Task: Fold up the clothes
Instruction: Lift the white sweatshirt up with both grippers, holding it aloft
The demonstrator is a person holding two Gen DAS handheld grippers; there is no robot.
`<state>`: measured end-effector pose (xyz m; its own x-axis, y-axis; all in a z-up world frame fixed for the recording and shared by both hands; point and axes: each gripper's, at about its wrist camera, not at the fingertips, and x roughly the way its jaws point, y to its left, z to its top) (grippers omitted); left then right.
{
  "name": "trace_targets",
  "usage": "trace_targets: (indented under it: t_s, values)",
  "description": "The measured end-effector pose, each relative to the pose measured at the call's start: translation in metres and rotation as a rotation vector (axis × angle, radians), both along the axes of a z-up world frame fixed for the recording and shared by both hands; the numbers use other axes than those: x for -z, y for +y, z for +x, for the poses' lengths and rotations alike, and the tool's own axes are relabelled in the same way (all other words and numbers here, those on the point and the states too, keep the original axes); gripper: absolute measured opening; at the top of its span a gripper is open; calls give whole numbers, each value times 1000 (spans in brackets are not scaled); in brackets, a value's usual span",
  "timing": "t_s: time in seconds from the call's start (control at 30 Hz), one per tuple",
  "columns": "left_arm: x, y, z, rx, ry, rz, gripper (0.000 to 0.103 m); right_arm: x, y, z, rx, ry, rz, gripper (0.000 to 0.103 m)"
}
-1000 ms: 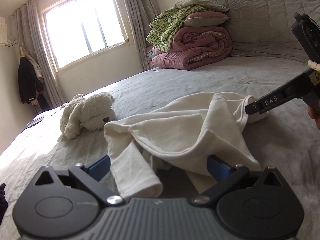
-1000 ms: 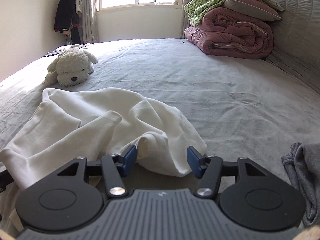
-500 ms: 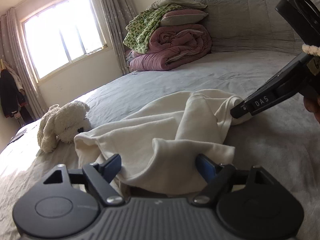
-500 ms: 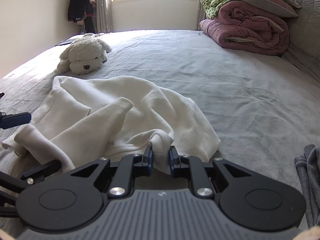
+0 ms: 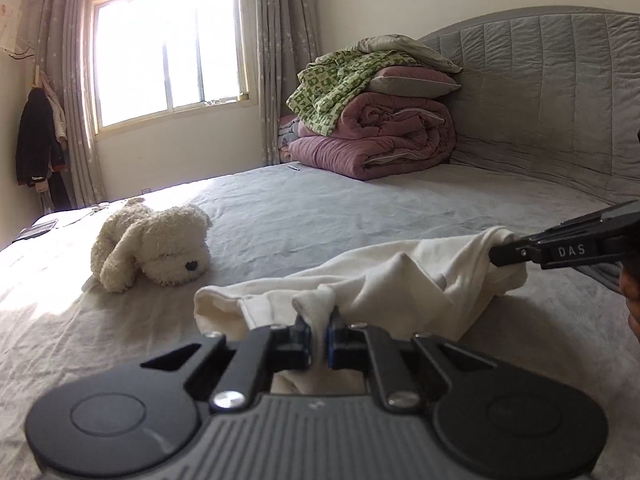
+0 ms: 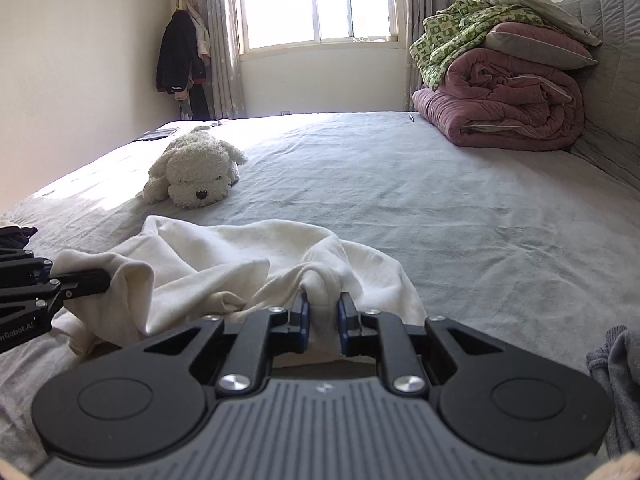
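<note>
Both pinches are thin: left gripper (image 5: 319,334) and right gripper (image 6: 322,316) clench the cream garment (image 6: 224,264); I risk slippage lifting.

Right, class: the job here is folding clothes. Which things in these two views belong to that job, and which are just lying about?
Part of the job:
- cream garment
- left gripper, shut on it
- right gripper, shut on it

Just lying about:
- plush dog
- stacked quilts
- grey garment, right edge
- hanging coat

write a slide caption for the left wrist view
Left gripper pinches a white garment on the grey bed, plush dog beyond.
</note>
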<state>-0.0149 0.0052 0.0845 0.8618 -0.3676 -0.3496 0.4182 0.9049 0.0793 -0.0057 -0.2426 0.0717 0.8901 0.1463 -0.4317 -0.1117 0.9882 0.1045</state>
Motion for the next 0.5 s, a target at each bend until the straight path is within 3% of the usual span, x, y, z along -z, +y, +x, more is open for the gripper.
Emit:
trace_targets:
  t_s: [0.1,0.23,0.37,0.5]
  values:
    - [-19,35,5,-124,-39,-82,8,-14,-3,-9,-30,-70,49,17]
    - [-27,71,12,-244,-52,-112,8,-33,-2,-25,-141,-154,168,17]
    - [-33,96,22,-368,-42,-92,8,-53,5,-45,-263,-272,220,17]
    - [-34,120,30,-518,-56,-24,9,-64,1,-54,-320,-335,285,17]
